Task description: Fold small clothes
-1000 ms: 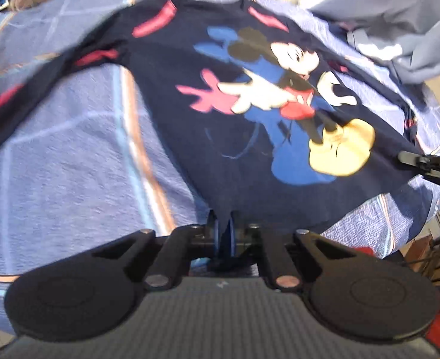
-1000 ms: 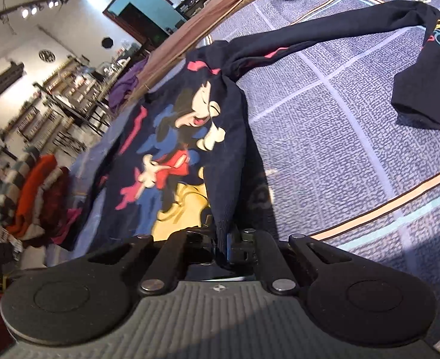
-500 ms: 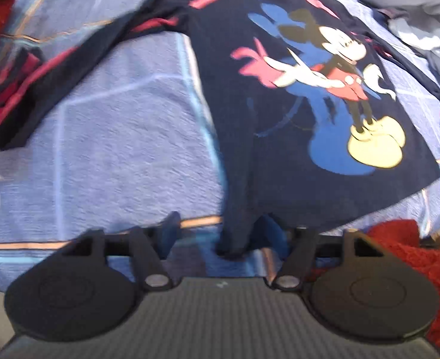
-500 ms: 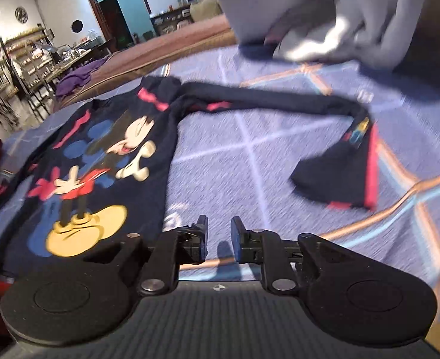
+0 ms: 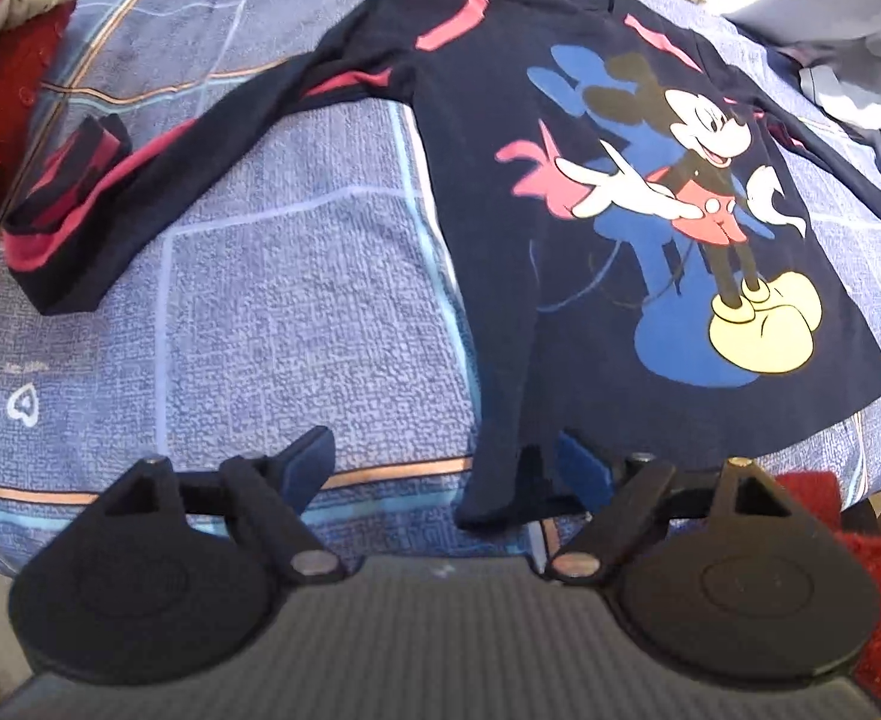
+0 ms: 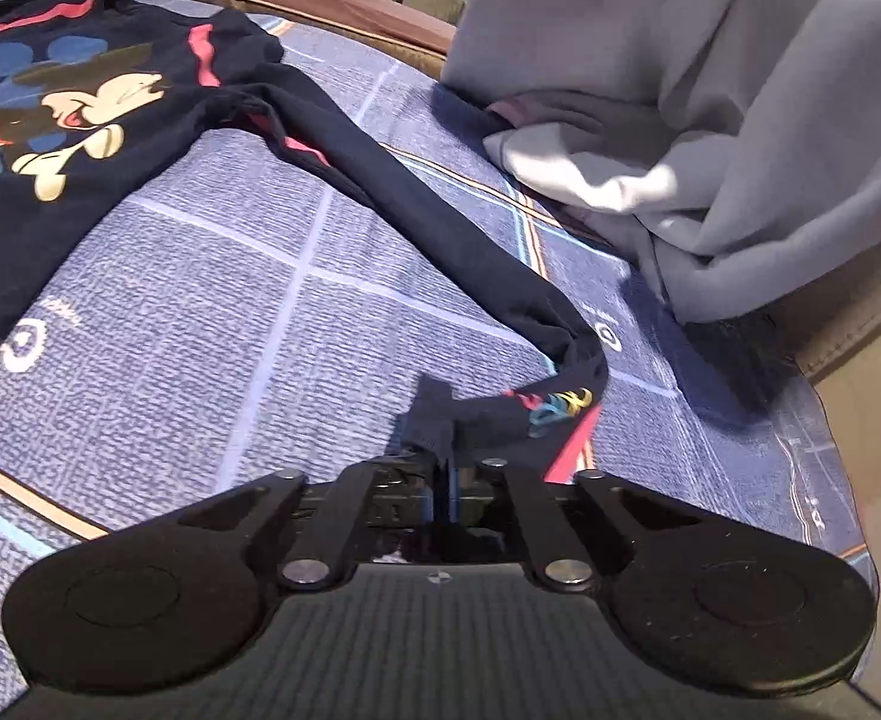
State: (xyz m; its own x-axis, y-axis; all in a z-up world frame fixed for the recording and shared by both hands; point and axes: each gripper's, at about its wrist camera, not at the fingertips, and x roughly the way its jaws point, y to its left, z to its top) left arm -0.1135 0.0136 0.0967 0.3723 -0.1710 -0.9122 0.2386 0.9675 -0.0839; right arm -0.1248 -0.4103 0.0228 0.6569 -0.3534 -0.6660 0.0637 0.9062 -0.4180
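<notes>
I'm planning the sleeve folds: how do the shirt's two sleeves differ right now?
The left sleeve lies loose on the bedspread, its cuff end doubled over, and no gripper touches it. The right sleeve runs out straight, and the right gripper is shut on its cuff. The left gripper stands open, its jaws having just been opening, around the shirt's hem corner. Both sleeves are navy with pink stripes.

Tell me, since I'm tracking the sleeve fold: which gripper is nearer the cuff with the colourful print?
Right. The right gripper is shut on that cuff; the left gripper stands open at the shirt's hem corner, opposite.
</notes>
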